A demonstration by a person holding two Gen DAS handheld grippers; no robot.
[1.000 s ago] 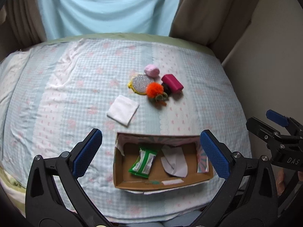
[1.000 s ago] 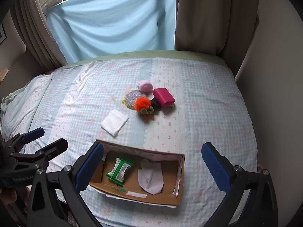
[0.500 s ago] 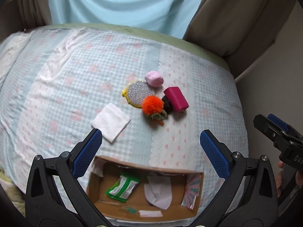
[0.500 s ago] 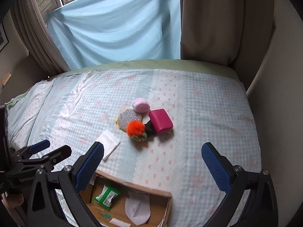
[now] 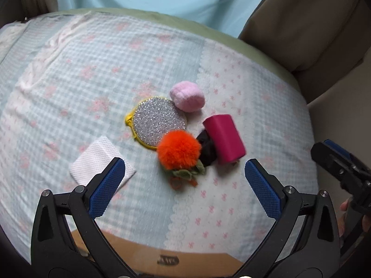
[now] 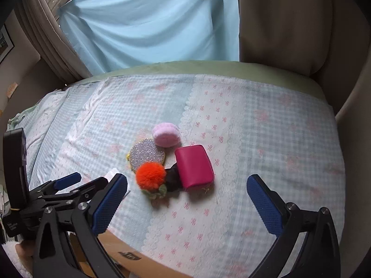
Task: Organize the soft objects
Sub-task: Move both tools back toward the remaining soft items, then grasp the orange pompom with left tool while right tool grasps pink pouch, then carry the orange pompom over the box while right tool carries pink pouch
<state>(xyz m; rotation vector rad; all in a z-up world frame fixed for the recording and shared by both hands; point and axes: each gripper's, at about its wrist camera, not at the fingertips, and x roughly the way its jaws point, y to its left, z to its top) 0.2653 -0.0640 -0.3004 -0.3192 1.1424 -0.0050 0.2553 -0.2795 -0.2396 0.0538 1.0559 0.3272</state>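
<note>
While both grippers hovered over bed [image 5: 69, 74], left gripper [image 5: 184, 179] and right gripper [image 6: 186, 193] held fingers spread, empty. Orange pompom [image 5: 178, 149], pink puff [image 5: 187, 96], magenta pouch [image 5: 223, 137], glitter disc [image 5: 157, 121] clustered mid-bed, touching; white cloth [image 5: 97, 157] just beside left finger.

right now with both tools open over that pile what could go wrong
The orange pompom touches the glittery round pad and a black item beside the magenta pouch, so the left tool might drag neighbours along. The white cloth lies flat and could slip the pinch.
</note>
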